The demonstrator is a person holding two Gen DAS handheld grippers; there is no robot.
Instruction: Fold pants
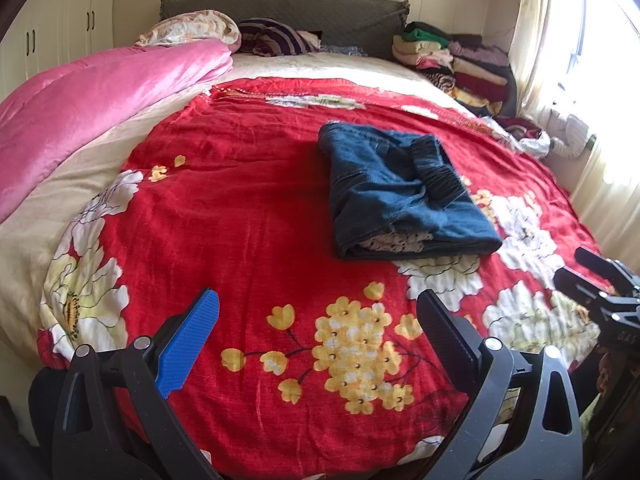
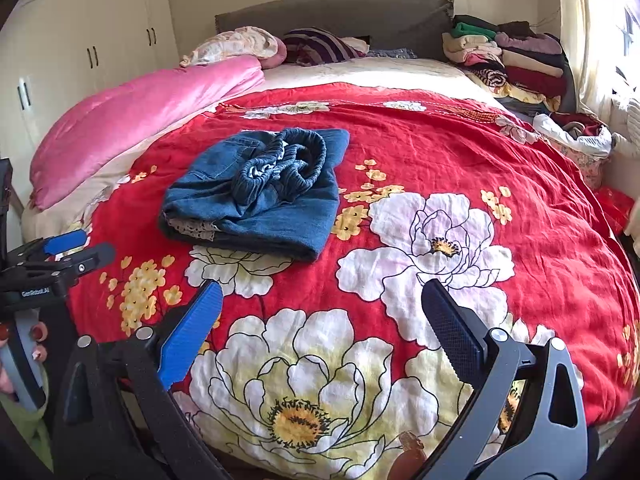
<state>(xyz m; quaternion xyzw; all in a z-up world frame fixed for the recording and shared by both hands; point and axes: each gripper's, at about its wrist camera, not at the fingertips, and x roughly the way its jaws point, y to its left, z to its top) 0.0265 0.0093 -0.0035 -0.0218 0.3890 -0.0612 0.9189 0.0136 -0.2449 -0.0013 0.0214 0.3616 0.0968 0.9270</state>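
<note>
Black "GenRobot.AI" on left gripper (image 2: 80,246)

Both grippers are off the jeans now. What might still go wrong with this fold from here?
1. The jeans lie folded, but the bunched waistband sits loose on top; it may slump and open the fold.
2. The lace lining pokes out at the near edge; a finger could snag it on a re-grip.
3. The blanket is soft and wrinkled, so nudging the bundle could shift it. Both the left gripper and right gripper are open and empty.
</note>
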